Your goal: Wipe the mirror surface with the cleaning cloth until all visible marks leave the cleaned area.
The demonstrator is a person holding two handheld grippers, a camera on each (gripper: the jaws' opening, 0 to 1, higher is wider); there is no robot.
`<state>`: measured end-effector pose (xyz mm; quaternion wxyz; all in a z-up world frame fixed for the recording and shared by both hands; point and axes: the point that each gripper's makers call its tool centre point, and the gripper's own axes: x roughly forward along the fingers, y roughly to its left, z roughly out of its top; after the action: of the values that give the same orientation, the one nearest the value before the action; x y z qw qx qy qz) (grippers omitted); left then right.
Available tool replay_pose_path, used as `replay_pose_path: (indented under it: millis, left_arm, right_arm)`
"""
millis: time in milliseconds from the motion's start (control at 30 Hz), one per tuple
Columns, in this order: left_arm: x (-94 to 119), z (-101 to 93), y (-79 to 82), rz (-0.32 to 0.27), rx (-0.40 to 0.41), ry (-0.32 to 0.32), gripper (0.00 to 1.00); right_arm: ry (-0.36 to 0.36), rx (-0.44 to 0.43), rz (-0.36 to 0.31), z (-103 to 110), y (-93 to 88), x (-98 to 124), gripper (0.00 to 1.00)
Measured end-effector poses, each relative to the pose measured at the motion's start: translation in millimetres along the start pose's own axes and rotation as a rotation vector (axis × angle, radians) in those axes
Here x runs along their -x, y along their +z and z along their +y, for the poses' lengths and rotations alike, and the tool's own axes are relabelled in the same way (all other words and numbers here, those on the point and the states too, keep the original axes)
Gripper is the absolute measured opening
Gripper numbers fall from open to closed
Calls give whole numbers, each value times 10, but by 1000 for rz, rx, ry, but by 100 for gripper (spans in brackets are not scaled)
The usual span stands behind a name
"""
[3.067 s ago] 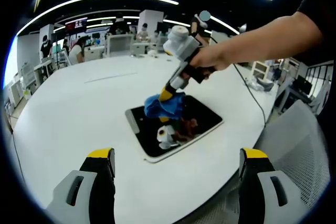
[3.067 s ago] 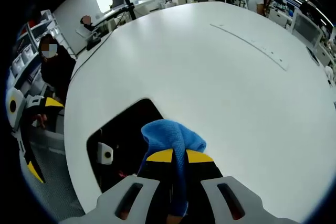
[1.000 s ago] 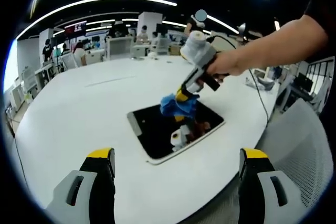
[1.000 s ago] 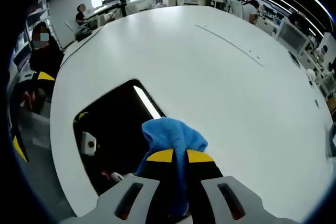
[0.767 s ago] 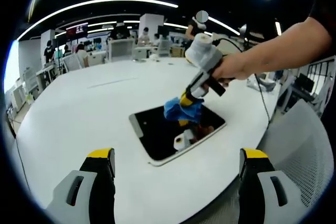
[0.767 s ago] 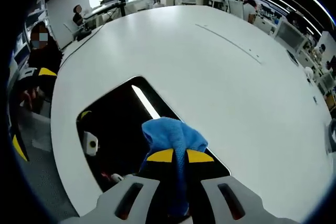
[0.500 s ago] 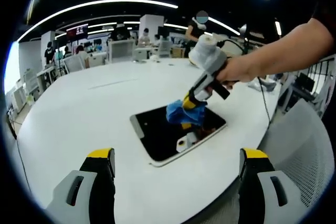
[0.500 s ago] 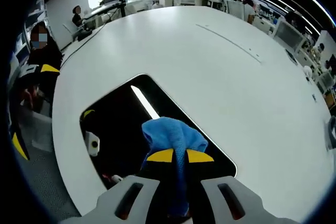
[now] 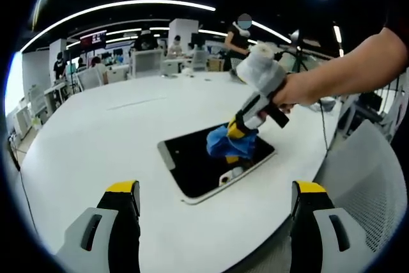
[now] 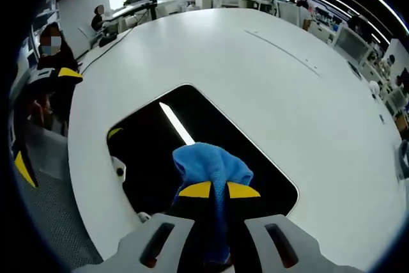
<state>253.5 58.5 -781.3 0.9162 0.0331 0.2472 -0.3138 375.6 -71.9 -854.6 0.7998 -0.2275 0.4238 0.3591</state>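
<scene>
A dark rectangular mirror (image 9: 198, 164) (image 10: 153, 139) with a pale rim lies flat on the round white table (image 9: 96, 145). My right gripper (image 9: 238, 131) (image 10: 219, 190) is shut on a bunched blue cleaning cloth (image 9: 227, 145) (image 10: 208, 164) and presses it onto the mirror's right part. A person's hand grips that tool in the left gripper view. My left gripper (image 9: 214, 193) hangs open near the table's front edge, well short of the mirror, with nothing between its fingers.
The table's edge (image 9: 268, 247) curves close in front, with a grey mesh chair (image 9: 364, 183) to the right. Desks, monitors and people fill the room behind. A seated person (image 10: 54, 62) is at the far left in the right gripper view.
My right gripper has slid the cloth across the mirror toward its right end. The left gripper has stayed where it was.
</scene>
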Motion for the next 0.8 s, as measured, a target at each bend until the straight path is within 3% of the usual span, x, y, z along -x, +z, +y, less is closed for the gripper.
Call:
replay_pose_path:
  millis: [800]
  left_arm:
    - [-8, 23, -15, 3, -8, 8, 99]
  right_arm:
    - [35, 4, -11, 363, -215, 180, 2]
